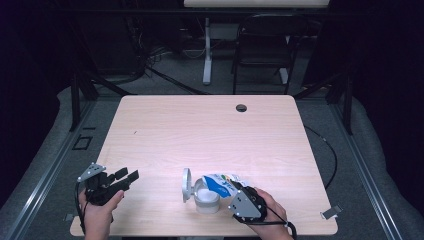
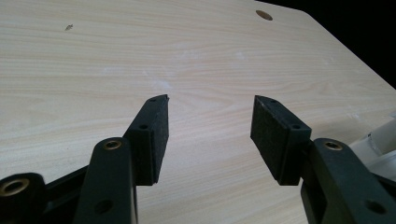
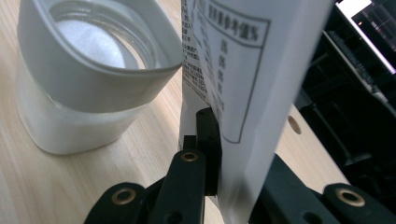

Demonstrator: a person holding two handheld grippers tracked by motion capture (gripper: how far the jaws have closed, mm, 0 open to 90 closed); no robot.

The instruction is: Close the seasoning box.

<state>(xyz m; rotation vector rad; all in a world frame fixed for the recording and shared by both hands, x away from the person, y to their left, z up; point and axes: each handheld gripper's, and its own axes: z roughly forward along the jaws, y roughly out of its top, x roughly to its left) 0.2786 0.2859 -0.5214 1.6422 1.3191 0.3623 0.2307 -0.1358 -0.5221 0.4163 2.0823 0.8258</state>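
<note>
The right gripper [image 1: 239, 192] is clamped on a white packet [image 1: 226, 183] at the near edge of the table [image 1: 200, 130], a little right of centre. In the right gripper view the packet [image 3: 243, 84] stands between the two black jaws, which pinch its lower part from both sides, and its printed panel of small black text faces the camera. From the high view the packet shows blue and white print (with a touch of green and yellow near its top) and leans leftward over a white jar [image 1: 206, 195].

The jar stands on the table just left of the right gripper, open, with white powder inside it. Its round lid [image 1: 186, 184] stands up on edge at the jar's far-left side, apparently hinged to it. In the right gripper view the jar [image 3: 88, 84] sits left of the packet, its wide rim very close to the packet's edge; whether they touch I cannot tell.

The left gripper [image 1: 125, 178] is held low over the near-left corner of the table, well apart from the jar, in the person's left hand [image 1: 97, 212]. Its jaws are spread wide with nothing between them; the left gripper view [image 2: 210, 121] shows bare pale wood in the gap. A small round hole [image 1: 241, 107] sits in the table near its far edge.
</note>
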